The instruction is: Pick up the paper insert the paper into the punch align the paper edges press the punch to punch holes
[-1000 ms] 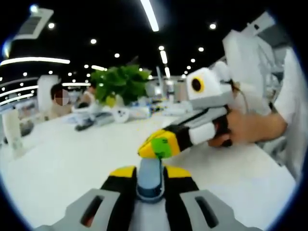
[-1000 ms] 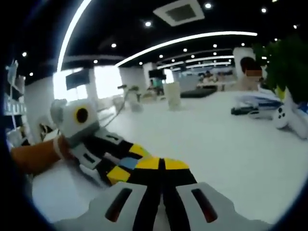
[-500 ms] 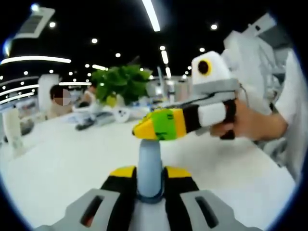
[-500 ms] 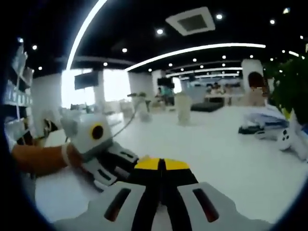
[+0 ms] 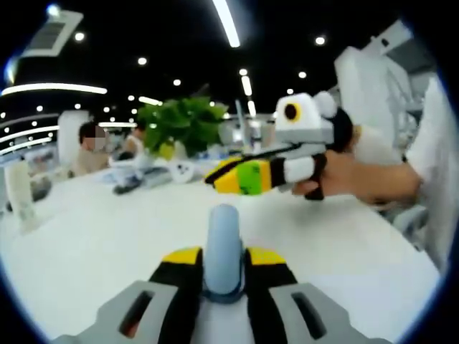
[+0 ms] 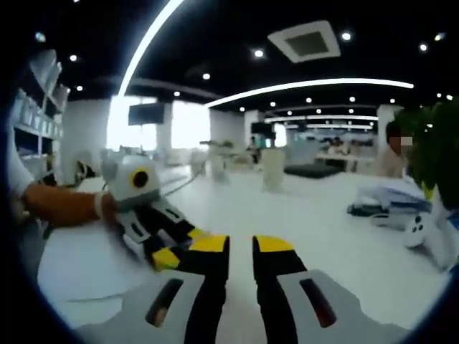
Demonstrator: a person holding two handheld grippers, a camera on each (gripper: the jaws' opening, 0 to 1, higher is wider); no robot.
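You held the left gripper (image 5: 224, 259) pinching a pale blue upright piece (image 5: 223, 240) above the white desk (image 5: 93, 244), while your right gripper (image 6: 240, 251) stood slightly spread nearby, and I could not find the paper or punch.

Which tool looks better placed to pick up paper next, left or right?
Right, tentatively. The right tool has its jaws apart with nothing between them, while the left tool is shut on a pale blue-grey object. No paper or punch is visible on the white table, so reach cannot be judged.
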